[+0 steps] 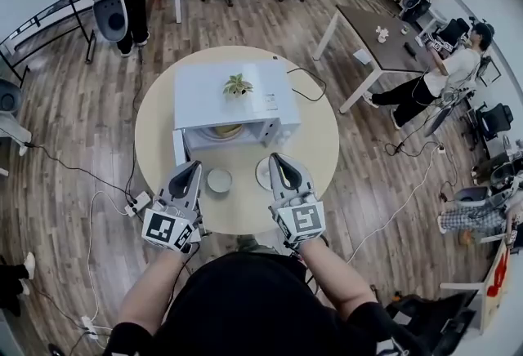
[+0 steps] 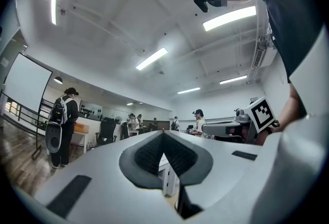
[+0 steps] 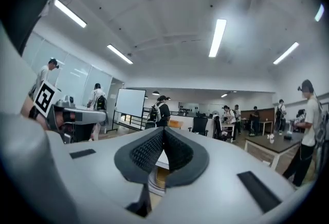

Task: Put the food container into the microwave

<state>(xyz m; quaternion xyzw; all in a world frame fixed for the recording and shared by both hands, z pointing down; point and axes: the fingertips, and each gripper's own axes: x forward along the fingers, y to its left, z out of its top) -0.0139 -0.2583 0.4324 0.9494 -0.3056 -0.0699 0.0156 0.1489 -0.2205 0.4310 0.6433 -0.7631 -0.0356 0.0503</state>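
My left gripper and right gripper were pressed together, empty. Next I should spread one and grab the food container by the open microwave.

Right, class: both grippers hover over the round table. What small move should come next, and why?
Probably open the left gripper and ease it toward the round pale food container beside it: both it and the right gripper are shut and empty, and the white microwave already stands open.
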